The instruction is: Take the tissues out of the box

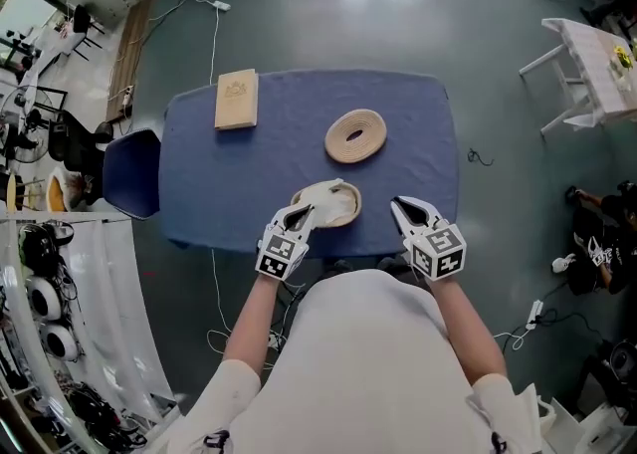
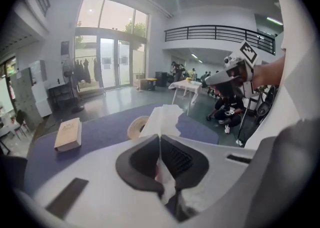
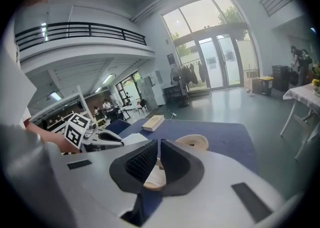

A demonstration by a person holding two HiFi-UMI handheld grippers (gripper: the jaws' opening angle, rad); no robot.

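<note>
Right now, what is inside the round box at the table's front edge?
White tissue shows in the round box, and the left gripper is shut on one end of it. The tissue covers the bottom, so whether more lie underneath cannot be seen.

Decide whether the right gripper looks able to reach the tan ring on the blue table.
Probably yes. The tan ring lies on the blue cloth just beyond the right gripper, with nothing between them. The left gripper, shut on a tissue, is off to the side.
</note>
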